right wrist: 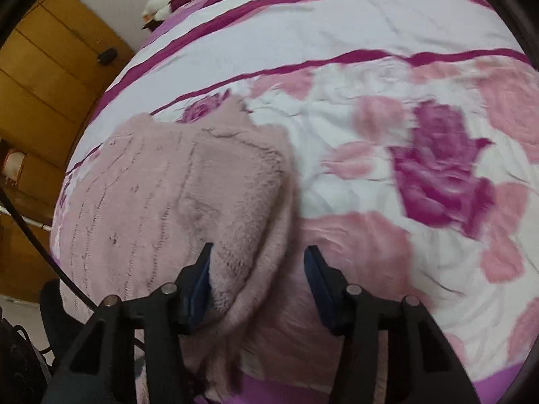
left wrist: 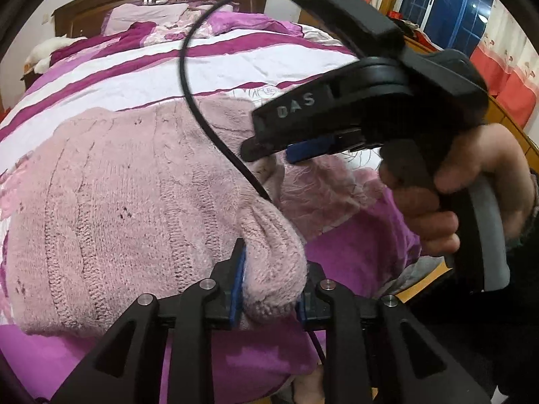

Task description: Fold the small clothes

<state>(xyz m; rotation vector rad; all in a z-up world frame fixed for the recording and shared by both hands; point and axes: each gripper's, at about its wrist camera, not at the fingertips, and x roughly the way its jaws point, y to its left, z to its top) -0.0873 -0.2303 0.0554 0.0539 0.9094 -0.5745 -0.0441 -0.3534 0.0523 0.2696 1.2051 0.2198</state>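
The left gripper clamps a fold of the pink sweater; over the sweater's blurred right edge, the right gripper gapes wide.

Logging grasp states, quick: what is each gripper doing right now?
Left gripper: shut on a fold of the pink sweater.
Right gripper: open, over the sweater's edge.

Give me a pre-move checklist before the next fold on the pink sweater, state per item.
1. Left gripper clamped on a sweater fold: ok.
2. Right gripper gripping: not ok, jaws open astride the sweater edge.
3. Cable clear of the garment: not ok, it crosses over it.
4. Sweater lying flat on the bedspread: not ok, bunched near the grippers.
5. Sleeve positions: cannot tell.
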